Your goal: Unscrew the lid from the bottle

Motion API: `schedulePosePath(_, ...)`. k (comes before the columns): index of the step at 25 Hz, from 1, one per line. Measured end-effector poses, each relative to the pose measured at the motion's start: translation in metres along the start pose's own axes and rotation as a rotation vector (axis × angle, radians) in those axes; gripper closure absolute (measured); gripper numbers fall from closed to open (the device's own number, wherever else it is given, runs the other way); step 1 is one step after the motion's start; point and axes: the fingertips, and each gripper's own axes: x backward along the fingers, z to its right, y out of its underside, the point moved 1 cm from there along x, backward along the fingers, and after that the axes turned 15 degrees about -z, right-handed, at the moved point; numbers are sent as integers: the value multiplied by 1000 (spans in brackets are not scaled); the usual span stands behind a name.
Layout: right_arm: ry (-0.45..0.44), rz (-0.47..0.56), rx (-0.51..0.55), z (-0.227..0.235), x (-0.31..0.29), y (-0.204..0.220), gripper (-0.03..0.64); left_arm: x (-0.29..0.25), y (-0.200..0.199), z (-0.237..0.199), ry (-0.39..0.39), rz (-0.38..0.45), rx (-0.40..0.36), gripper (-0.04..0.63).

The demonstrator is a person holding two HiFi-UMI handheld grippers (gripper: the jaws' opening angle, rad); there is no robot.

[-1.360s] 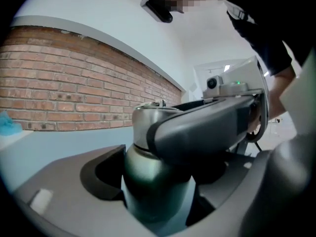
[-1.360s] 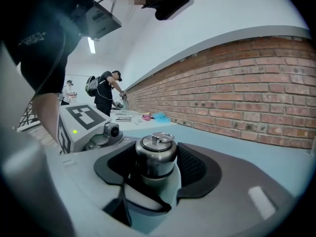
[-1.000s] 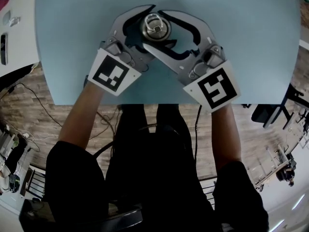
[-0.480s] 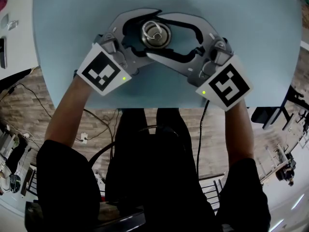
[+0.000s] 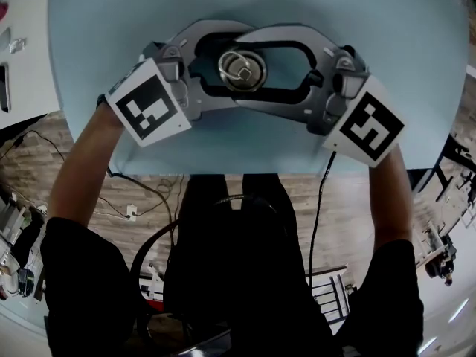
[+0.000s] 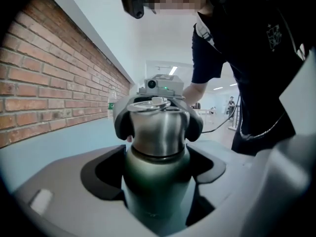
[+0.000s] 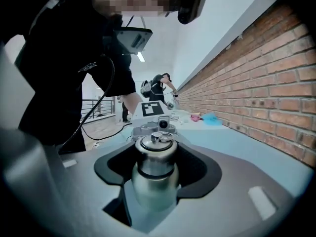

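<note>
The upright brushed-steel bottle [image 7: 154, 194] is standing on the pale-blue tabletop [image 5: 372, 21] between opposed tongs. The wide-spread left tongs [image 6: 155, 169] are clamping its body, and the right tongs [image 7: 157, 172] are gripping the ring-topped steel lid [image 6: 159, 127] above.

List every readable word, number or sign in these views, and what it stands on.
None can be read.
Black-and-white left marker cube and right marker cube: square patterns, no letters.
Brushed metal bottle: no print visible.
Small emblem on the black shirt: too small to read.
</note>
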Motion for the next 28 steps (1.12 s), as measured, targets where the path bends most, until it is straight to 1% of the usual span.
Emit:
schedulePosePath(4, -115, -21, 68, -2, 3, -3, 354, -1, -3, 4, 90, -40, -64, 219)
schedulePosePath(9, -245, -75, 163, -3, 2, -5, 354, -2, -1, 7, 188, -95, -132, 219)
schedulePosePath(11, -282, -98, 188, -4, 1, -6, 354, -2, 0, 9, 210, -110, -159, 219)
schedulePosePath(14, -306, -113, 194, -4, 0, -6, 354, -1, -1, 9, 221, -122, -166, 219)
schedulePosePath(18, -285, -109, 169, -2, 0, -6, 351, -2, -1, 7, 205, -133, -148, 216)
schedulePosePath(20, -258, -113, 148, -1, 0, -4, 346, -3, 1, 5, 172, -141, -153, 207)
schedulePosePath(22, -220, -116, 113, 3, -1, -1, 281, -4, 6, 1, 116, -149, -158, 175)
schedulePosePath(23, -197, -108, 91, 6, -1, -1, 279, -3, 10, -2, 86, -154, -145, 158)
schedulePosePath(24, -169, -91, 65, 8, 0, -1, 278, 0, 12, -3, 61, -156, -121, 156)
schedulePosePath(25, -138, -66, 39, 9, 1, -3, 278, 3, 14, -5, 37, -153, -89, 143)
schedulePosePath(28, -40, 15, -35, 10, 4, -7, 278, 8, 18, -4, -46, -117, 12, 130)
